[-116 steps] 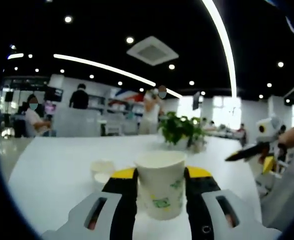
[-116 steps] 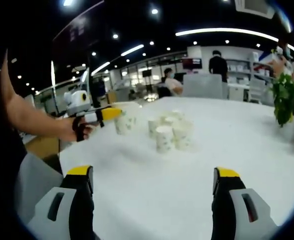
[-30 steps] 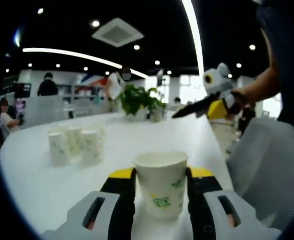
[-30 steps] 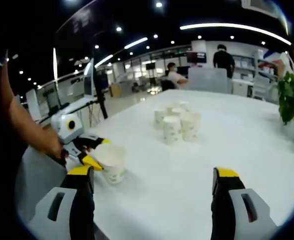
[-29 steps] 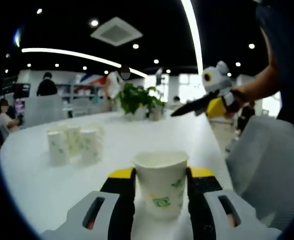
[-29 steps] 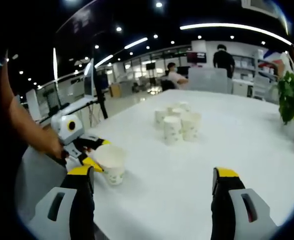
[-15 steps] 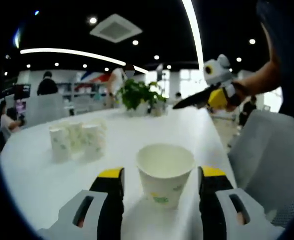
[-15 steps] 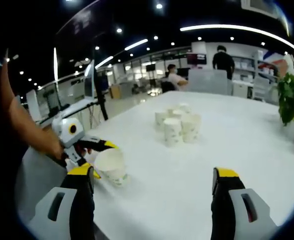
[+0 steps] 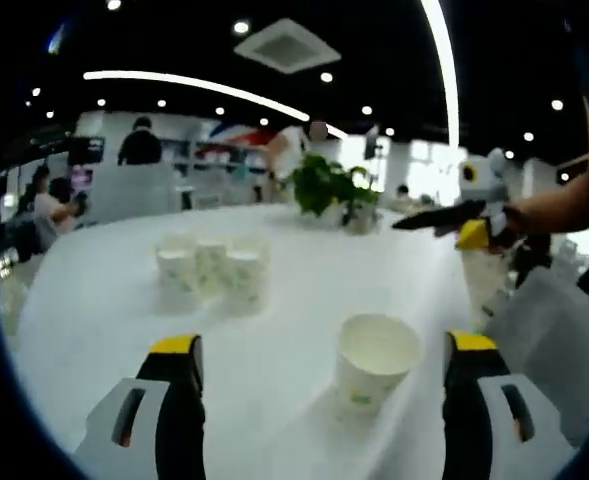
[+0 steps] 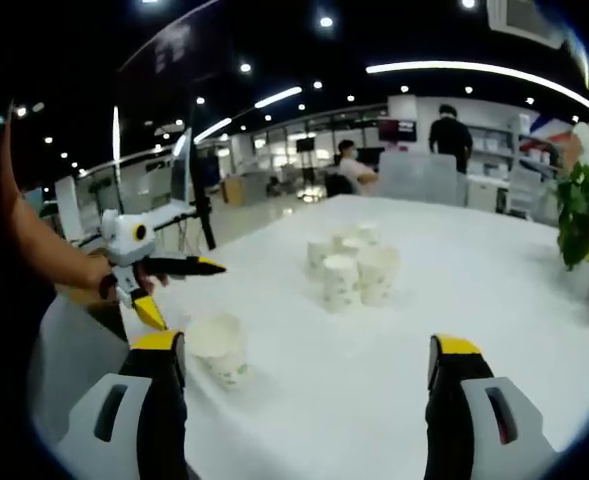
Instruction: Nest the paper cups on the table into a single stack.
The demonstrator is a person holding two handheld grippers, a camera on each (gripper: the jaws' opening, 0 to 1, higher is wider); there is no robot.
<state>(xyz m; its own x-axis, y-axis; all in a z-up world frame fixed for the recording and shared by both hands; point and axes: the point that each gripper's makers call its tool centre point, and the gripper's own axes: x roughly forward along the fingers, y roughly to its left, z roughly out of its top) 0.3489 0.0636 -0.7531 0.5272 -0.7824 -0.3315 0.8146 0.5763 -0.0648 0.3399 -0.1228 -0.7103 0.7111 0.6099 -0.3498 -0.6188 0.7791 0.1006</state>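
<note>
A lone white paper cup [image 9: 375,361] with green print stands upright on the white table [image 9: 94,300], near its edge. My left gripper [image 9: 322,345] is open wide, and the cup sits ahead of it, closer to the right jaw and touching neither. In the right gripper view the same cup [image 10: 219,350] stands just below the left gripper [image 10: 181,289], which a hand holds in the air. A cluster of several paper cups [image 9: 214,274] stands mid-table, also seen as the cluster [image 10: 354,264]. My right gripper [image 10: 305,343] is open with nothing between its jaws.
A potted plant [image 9: 329,188] stands at the table's far side, seen as the plant [image 10: 584,212] at the right. Grey chair backs [image 9: 549,330] line the near edge. People sit and stand in the office behind.
My left gripper has opened and let go of the lone cup, then drawn back and up from it. The cup now stands free on the table. The right gripper has barely moved.
</note>
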